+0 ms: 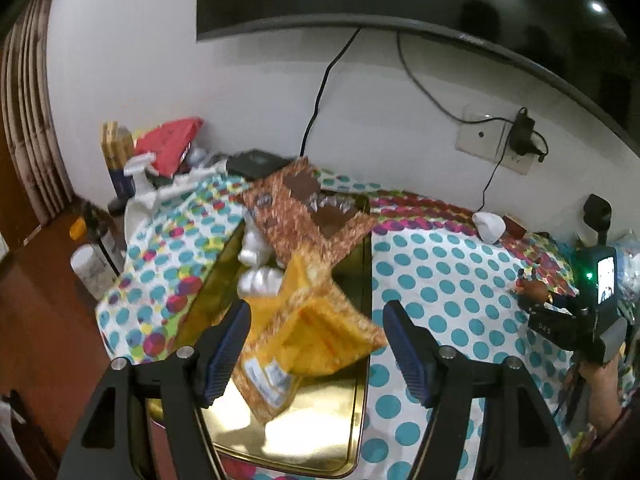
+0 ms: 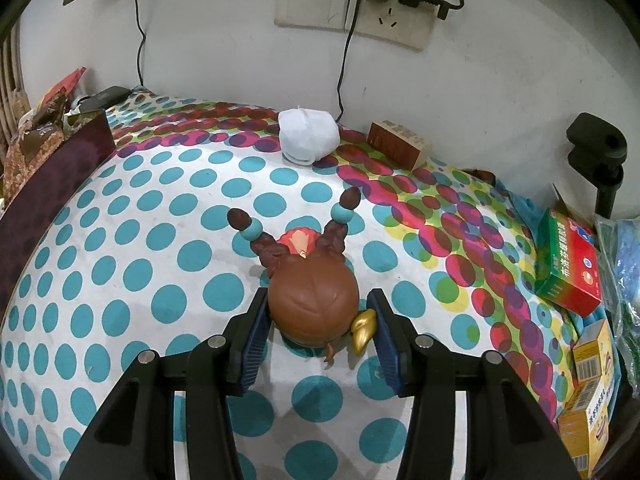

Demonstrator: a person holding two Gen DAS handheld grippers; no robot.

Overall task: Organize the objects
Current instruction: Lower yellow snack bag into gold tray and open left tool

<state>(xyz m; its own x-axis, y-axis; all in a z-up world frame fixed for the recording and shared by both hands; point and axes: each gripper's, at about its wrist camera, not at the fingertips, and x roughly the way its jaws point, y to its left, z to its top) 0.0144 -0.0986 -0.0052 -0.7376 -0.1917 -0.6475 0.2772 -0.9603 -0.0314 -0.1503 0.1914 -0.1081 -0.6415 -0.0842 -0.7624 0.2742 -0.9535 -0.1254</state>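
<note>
Brown-haired figurine (image 2: 314, 304) lies on the polka-dot tabletop (image 2: 120, 280), and the right claw (image 2: 318, 332) is clamped on its head. Over on the left, the left claw (image 1: 316, 344) hangs wide open above a yellow snack packet (image 1: 316, 328) in the gold tin box (image 1: 288, 432), touching nothing.

The left gripper (image 1: 316, 344) is hovering with its jaws standing wide over a gold tray (image 1: 352, 432), where a yellow packet (image 1: 320, 332) is lying loose beneath a brown packet (image 1: 308, 208) on the dotted tablecloth (image 1: 440, 280).
</note>
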